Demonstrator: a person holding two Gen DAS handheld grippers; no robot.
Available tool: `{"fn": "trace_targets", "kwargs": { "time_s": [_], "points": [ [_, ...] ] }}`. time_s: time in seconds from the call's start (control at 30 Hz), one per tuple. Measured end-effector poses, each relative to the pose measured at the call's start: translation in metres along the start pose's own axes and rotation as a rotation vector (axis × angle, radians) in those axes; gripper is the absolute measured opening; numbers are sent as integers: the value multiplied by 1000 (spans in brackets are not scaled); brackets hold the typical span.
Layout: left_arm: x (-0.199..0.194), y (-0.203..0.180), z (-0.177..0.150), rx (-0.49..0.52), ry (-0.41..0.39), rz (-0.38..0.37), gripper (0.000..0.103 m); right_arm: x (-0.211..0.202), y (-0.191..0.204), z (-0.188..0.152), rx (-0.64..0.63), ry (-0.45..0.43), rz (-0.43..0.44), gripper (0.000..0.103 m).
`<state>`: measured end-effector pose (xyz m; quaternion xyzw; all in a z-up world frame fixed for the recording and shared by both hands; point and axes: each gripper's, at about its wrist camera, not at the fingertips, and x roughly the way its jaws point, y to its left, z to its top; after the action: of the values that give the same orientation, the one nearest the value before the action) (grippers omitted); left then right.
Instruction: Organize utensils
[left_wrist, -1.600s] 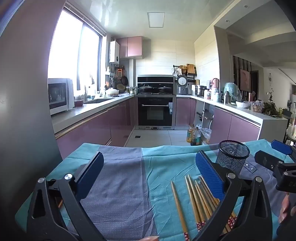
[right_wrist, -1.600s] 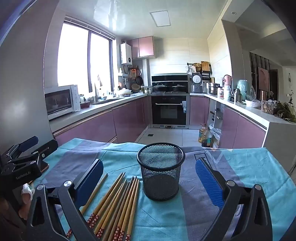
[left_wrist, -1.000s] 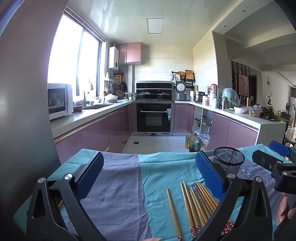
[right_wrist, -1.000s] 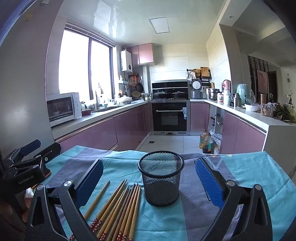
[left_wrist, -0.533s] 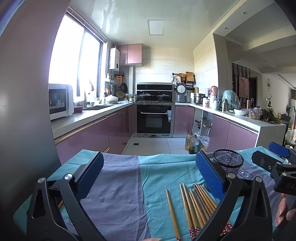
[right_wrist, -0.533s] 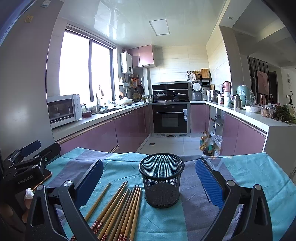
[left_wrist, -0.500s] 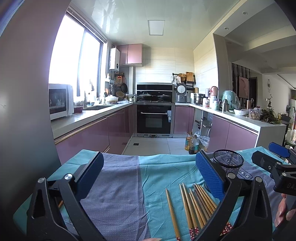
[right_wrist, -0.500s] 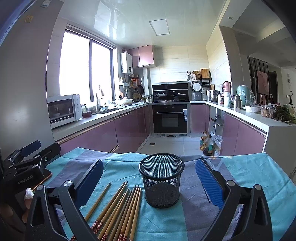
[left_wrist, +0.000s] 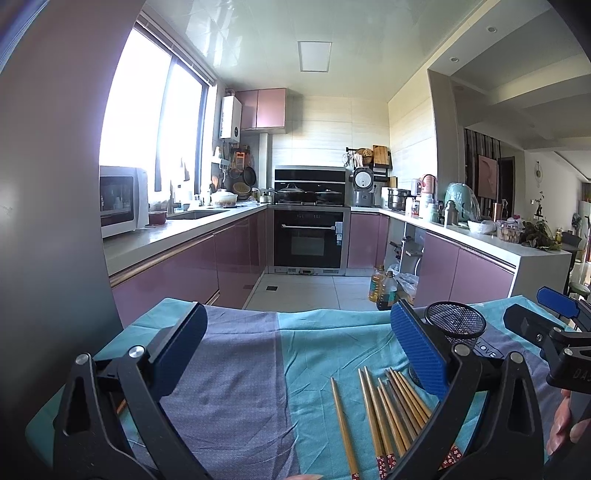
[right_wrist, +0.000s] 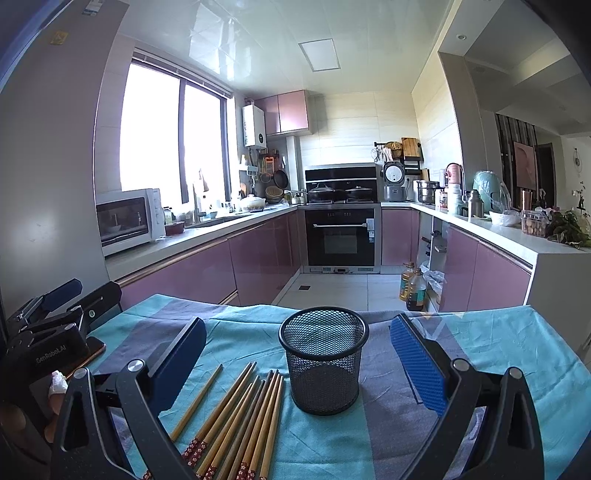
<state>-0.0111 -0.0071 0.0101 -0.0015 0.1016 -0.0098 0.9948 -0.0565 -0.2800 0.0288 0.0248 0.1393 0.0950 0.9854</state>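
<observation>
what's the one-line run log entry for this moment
left gripper: open, empty | right gripper: open, empty | brown wooden chopsticks: flat on cloth | black mesh cup: upright, empty

A U-shaped kitchen with glossy mauve cabinets (right_wrist: 258, 258) and pale countertops (right_wrist: 155, 251) surrounds a light tiled floor (right_wrist: 343, 288). Daylight floods a large window (right_wrist: 173, 133); a black built-in oven (right_wrist: 341, 236) faces us, possibly beneath covered pans.

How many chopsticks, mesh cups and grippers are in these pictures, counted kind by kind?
Chopsticks: about 8 (they overlap, so the count is not exact)
Mesh cup: 1
Grippers: 2, the left gripper and the right gripper, both open and empty
Total: about 11
</observation>
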Motion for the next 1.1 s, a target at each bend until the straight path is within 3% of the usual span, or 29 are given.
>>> {"fn": "trace_targets", "kwargs": {
  "time_s": [1.1],
  "points": [
    [0,-2,-1,-2,-2,-2,98,1,-1,0,13,4,8,97]
  ]
}}
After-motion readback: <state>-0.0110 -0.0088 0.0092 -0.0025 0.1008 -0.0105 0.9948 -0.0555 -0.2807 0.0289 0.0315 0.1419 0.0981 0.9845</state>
